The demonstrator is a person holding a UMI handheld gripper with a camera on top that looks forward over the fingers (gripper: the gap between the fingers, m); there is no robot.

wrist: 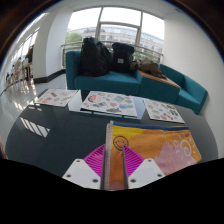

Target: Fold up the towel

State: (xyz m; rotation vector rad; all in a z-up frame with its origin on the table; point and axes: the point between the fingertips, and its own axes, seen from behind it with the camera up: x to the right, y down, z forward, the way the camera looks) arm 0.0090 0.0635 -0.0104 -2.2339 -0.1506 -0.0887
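A towel (162,150) printed in orange, pink and yellow, with a smiley face near its corner, lies on a dark table (45,140) just ahead of my fingers and off to the right. My gripper (110,168) is shut on the towel. A narrow raised strip of its near left edge stands upright between the two magenta pads (93,162), which press on it from both sides. The rest of the cloth spreads flat beyond the fingers.
Beyond the dark table stands a low table (108,100) covered with patterned sheets. A teal sofa (175,85) behind it carries dark bags (105,55). Large windows fill the back wall. Pale floor lies to the left.
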